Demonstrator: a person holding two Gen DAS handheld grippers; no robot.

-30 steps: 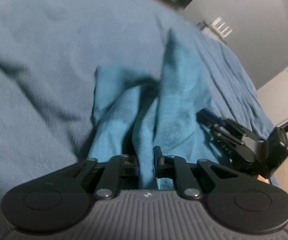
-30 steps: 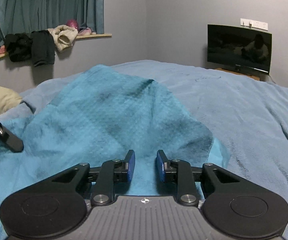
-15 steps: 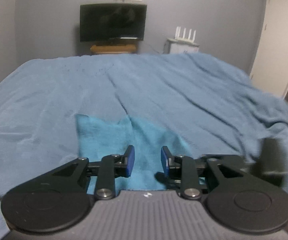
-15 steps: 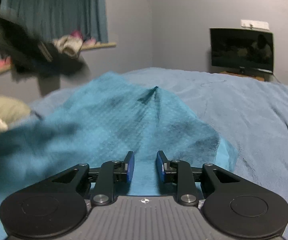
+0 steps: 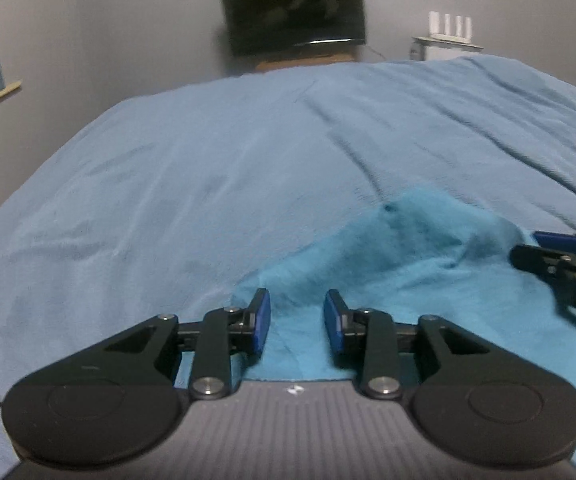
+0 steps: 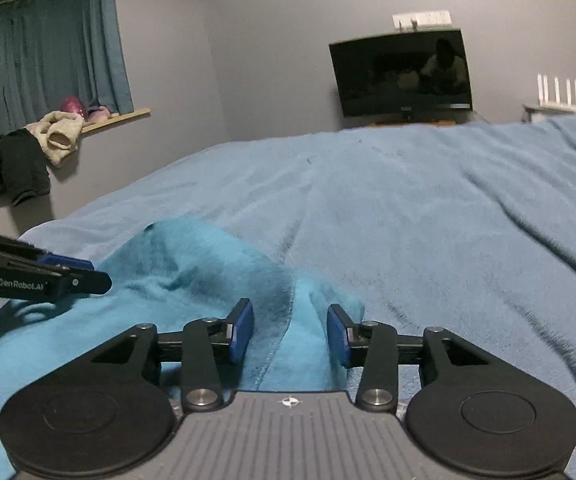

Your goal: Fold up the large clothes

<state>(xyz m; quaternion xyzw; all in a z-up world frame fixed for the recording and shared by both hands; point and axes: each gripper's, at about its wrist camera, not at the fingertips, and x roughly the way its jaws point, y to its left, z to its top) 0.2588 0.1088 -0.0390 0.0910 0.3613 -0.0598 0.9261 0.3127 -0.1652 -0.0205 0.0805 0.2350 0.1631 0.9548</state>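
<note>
1. Bed: fills mid-frame.
2. Cloth: teal, rumpled, lower centre-right, lying on the bed.
3. Left gripper: jaws just opened, parted, cloth below, ungripped.
4. Right gripper: jaws just opened, released, cloth fold between pads.

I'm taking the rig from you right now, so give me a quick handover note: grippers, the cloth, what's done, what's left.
Left hand-held gripper: open, jaws just widened, nothing pinched.
Right hand-held gripper: open, jaws just widened, a cloth edge lies loose between them.
Teal cloth: let go, lying bunched with a raised hump on the blue blanket, near both grippers.
Done: cloth laid on the bed.
Left: it isn't flat or neatly folded; probably regrasp the edges, smooth it and fold.
</note>
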